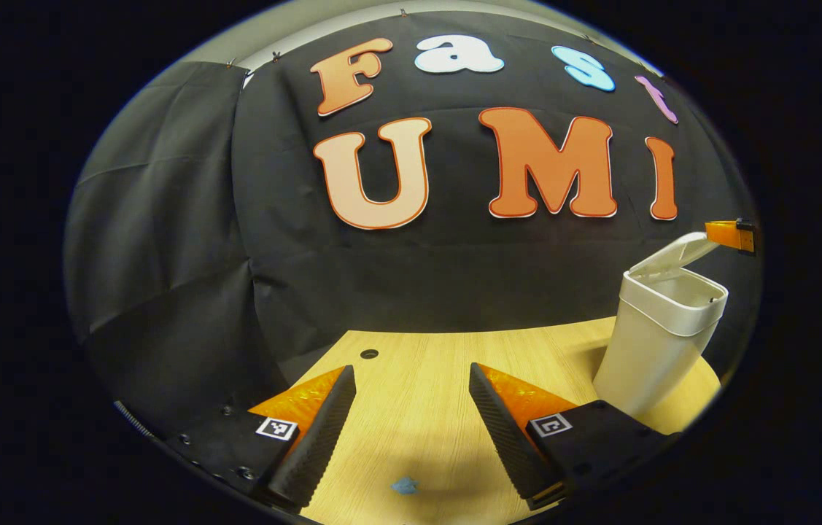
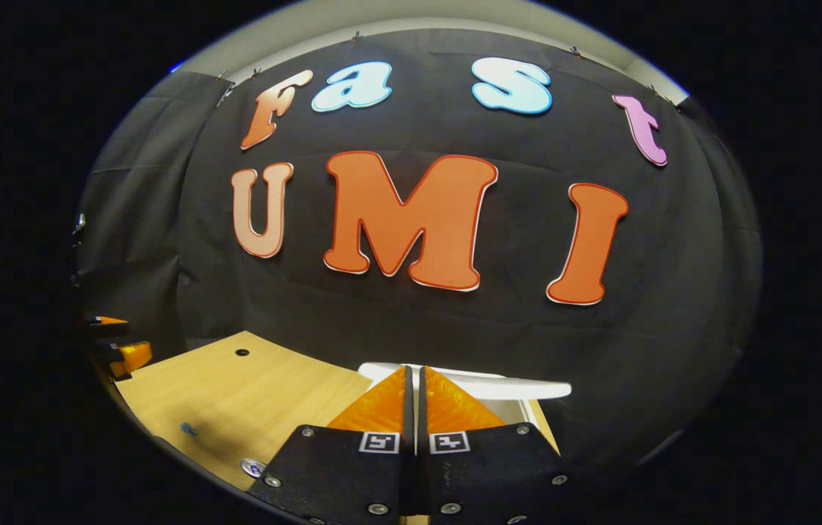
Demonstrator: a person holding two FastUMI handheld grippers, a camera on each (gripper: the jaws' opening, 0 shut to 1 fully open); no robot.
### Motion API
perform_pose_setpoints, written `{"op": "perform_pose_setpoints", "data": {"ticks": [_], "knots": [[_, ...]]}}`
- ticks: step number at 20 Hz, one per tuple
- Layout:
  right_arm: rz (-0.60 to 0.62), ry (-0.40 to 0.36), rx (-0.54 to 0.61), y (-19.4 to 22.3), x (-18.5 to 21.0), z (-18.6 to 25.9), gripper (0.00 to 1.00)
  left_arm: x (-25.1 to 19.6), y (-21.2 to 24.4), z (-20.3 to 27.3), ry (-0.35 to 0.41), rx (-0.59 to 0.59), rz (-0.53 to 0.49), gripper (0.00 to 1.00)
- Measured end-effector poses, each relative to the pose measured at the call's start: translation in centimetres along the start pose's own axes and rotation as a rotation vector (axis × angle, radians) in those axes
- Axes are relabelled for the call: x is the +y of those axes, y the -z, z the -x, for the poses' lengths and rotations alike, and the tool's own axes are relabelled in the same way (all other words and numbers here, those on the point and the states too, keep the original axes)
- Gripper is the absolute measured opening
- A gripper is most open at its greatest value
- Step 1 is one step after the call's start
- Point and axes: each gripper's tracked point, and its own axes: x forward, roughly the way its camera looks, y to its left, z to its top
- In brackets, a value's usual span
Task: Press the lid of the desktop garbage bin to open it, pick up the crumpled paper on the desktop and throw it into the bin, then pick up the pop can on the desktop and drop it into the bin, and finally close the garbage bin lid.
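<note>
Pale wood grain runs under the left gripper (image 1: 411,408), whose two fingers stand wide apart above the bare table (image 1: 418,372) with nothing between them; a small blue mark (image 1: 404,485) lies on the wood just below the gap, and a dark round hole (image 1: 369,354) sits farther back near the table's far edge. To the right and a little beyond the fingers stands the white garbage bin (image 1: 655,343), upright on the table, its lid (image 1: 677,255) tilted up and the mouth open. At the raised edge of the lid the tip of the right gripper (image 1: 731,235) shows, touching or just beside it; which of the two cannot be told. In the right gripper view, the right gripper's (image 2: 414,379) fingers are pressed together with no visible gap and nothing held, pointing over the white lid (image 2: 520,389), which lies flat-on just beyond their tips. Farther off at the left edge, the left gripper (image 2: 115,343) appears over the table (image 2: 235,394). Behind everything hangs the black cloth wall (image 2: 454,321).
</note>
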Motion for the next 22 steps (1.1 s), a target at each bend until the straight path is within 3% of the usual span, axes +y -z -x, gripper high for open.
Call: {"op": "perform_pose_setpoints", "data": {"ticks": [7,18,22], "knots": [[0.001,-0.055,-0.056,0.2,4.6,1.8,0.01,1.3,2.0,-1.3,0.044,0.061,0.013,1.0],[-0.026,-0.119,0.142,8.1,11.6,3.8,0.04,2.2,10.5,-3.8,0.143,0.362,0.053,1.0],[-0.06,-0.116,0.224,11.2,12.9,4.3,0.12,1.9,14.6,-3.3,0.18,0.52,0.082,1.0]]}}
